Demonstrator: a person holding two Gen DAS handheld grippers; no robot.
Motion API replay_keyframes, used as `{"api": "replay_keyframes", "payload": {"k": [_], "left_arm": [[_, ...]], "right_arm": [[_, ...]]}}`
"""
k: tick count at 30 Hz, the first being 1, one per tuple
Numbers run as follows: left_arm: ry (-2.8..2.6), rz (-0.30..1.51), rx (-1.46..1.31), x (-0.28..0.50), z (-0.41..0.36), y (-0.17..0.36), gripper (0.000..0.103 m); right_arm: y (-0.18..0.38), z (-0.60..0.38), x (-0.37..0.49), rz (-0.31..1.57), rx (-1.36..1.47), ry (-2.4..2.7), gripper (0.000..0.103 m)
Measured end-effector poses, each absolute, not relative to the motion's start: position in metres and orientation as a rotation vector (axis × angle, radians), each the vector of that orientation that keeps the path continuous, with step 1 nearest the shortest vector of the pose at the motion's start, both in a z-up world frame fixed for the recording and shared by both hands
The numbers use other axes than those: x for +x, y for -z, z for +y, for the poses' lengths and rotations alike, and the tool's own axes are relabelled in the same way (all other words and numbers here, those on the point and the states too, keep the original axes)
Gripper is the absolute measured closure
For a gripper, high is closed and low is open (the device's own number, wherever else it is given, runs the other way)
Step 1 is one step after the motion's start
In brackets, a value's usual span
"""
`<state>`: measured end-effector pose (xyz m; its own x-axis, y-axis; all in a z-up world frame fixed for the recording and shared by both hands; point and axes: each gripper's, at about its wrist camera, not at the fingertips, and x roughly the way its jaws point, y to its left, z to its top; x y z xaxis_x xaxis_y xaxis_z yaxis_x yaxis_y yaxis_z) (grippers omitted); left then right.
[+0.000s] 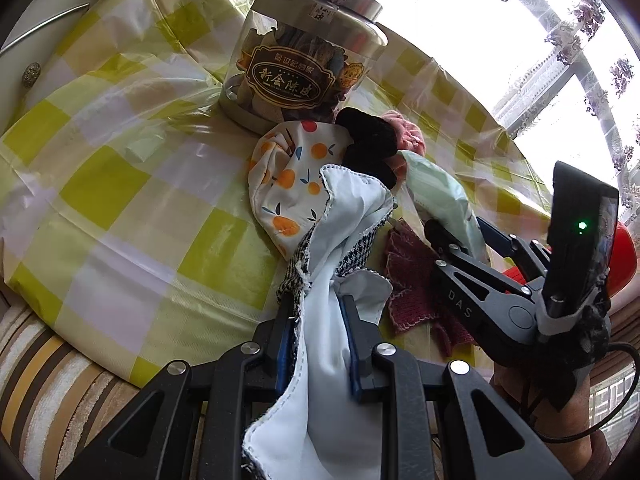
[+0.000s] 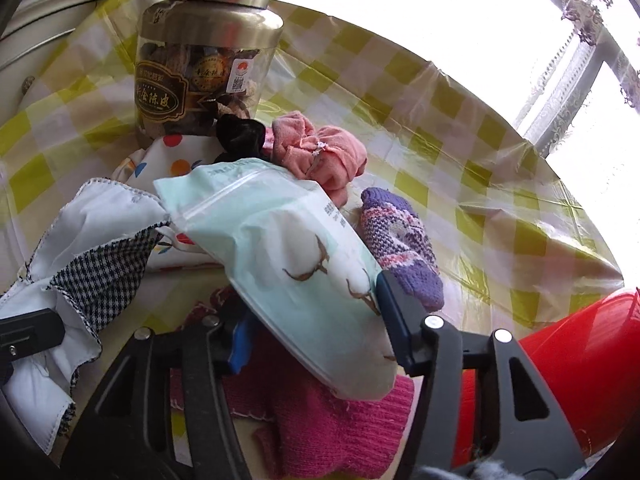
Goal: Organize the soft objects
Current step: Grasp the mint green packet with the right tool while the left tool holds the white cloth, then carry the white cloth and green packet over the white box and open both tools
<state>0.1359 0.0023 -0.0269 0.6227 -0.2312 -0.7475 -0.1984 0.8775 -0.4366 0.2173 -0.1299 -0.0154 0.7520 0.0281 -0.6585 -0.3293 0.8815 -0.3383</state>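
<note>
My left gripper (image 1: 316, 304) is shut on a white cloth with a houndstooth side (image 1: 344, 216), which hangs bunched between its fingers. In the right wrist view the same cloth (image 2: 100, 272) shows at the left. My right gripper (image 2: 310, 300) is shut on a mint-green soft pack printed with cotton bolls (image 2: 280, 248), held tilted above a magenta knit piece (image 2: 328, 420). The left wrist view shows the right gripper (image 1: 452, 232) with that pack (image 1: 440, 188). Behind lie an orange-print cloth (image 1: 288, 176), a black scrunchie (image 2: 240, 132), a pink cloth (image 2: 320, 152) and a purple knit sock (image 2: 400, 248).
A clear jar with a metal lid (image 1: 304, 64) stands at the back of the pile on the yellow-and-white checked tablecloth (image 1: 120, 160). A red tub (image 2: 560, 360) sits at the right edge. A bright window with lace curtains fills the right side.
</note>
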Motion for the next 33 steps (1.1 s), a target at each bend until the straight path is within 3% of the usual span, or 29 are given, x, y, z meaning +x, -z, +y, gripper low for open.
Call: {"api": "replay_keyframes", "payload": {"k": [2,8,33], "left_arm": [[0.020,0.903,-0.518,0.135,0.002,0.026,0.080],[0.024,0.900,-0.500,0.135,-0.001,0.025,0.080],[0.054,0.744,-0.421,0.114,-0.014,-0.006,0.080]], "right_arm": [[0.006,-0.136,0.212,0.676,-0.415,-0.204,0.052],[-0.008,-0.150,0.196,0.646,-0.337,-0.205,0.054],[-0.053,-0.215,0.079,0.579,-0.117,-0.206,0.054]]}}
